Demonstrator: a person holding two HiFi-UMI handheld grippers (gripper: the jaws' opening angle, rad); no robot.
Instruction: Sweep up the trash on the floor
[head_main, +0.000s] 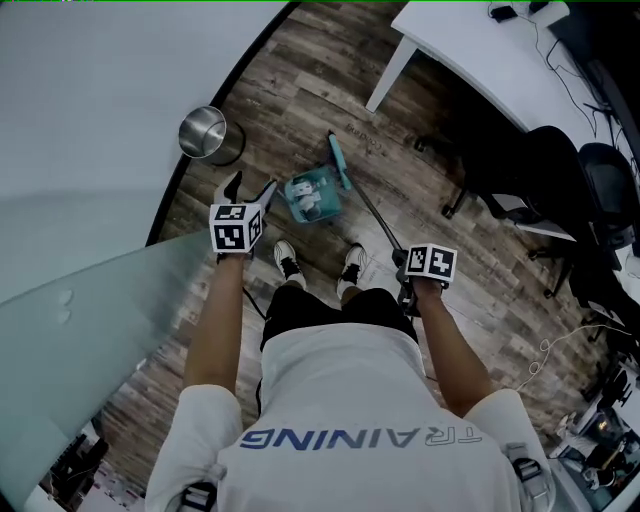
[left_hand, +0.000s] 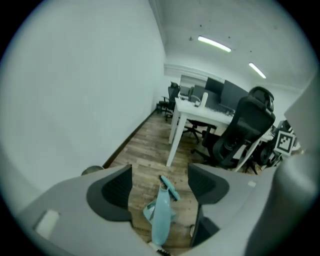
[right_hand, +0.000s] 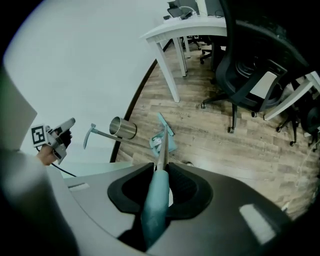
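Partly, the right jaws hide the broom handle (right_hand: 157, 185)

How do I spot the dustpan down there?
From the white wall, find the shiny round metal bin at its foot. Right of it, before the person's shoes, sits the teal plastic dustpan: boxy, with pale scraps inside, unlike the slim teal broom head beside it.

White T-shirt (head_main: 350, 400), short sleeves, blue block lettering; black shorts (head_main: 320, 305); white sneakers (head_main: 287, 258) with black trim. Grey strap buckles (head_main: 528, 470) at both shoulders. Left gripper (left_hand: 160, 182) and right gripper (right_hand: 160, 172) — grey shells, dark pads, each carrying a black-and-white marker cube (head_main: 236, 227).
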